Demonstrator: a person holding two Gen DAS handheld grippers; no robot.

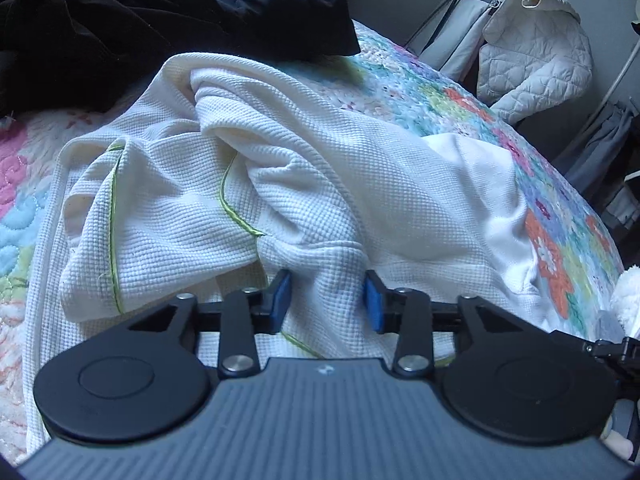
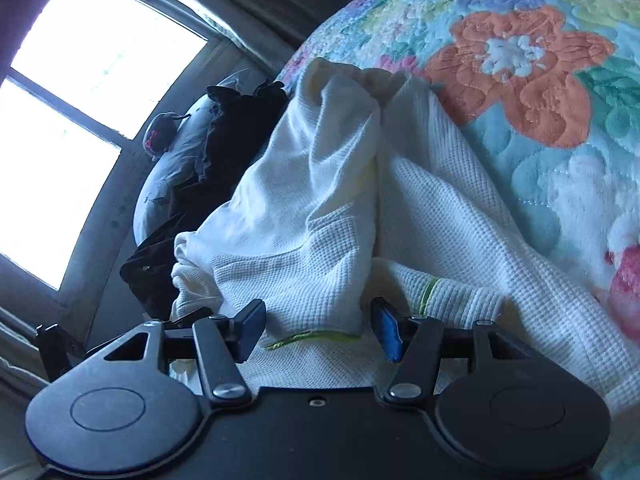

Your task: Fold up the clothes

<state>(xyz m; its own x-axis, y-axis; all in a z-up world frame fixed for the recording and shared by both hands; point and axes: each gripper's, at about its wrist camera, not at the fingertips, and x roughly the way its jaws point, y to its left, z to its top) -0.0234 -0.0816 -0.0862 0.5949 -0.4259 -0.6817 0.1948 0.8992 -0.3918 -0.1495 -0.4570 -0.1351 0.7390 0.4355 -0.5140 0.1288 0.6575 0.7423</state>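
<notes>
A white waffle-knit garment (image 1: 304,168) with thin green stitching lies crumpled on the flowered quilt (image 1: 472,108). My left gripper (image 1: 327,298) is low over its near edge. A raised fold fills the gap between the blue pads (image 1: 375,304), and the cloth puckers where they pinch it. In the right wrist view the same garment (image 2: 304,208) rises in a thick bunch from between my right gripper (image 2: 318,326) jaws. Its pads (image 2: 390,334) touch the bunch on both sides. More of the cloth lies under both grippers.
Dark clothes (image 1: 120,28) are heaped at the far side of the bed, next to a pale pillow (image 2: 168,168) below the window (image 2: 80,112). A white quilted jacket (image 1: 536,56) hangs on a rack past the bed's right edge. The quilt (image 2: 540,100) spreads out to the right.
</notes>
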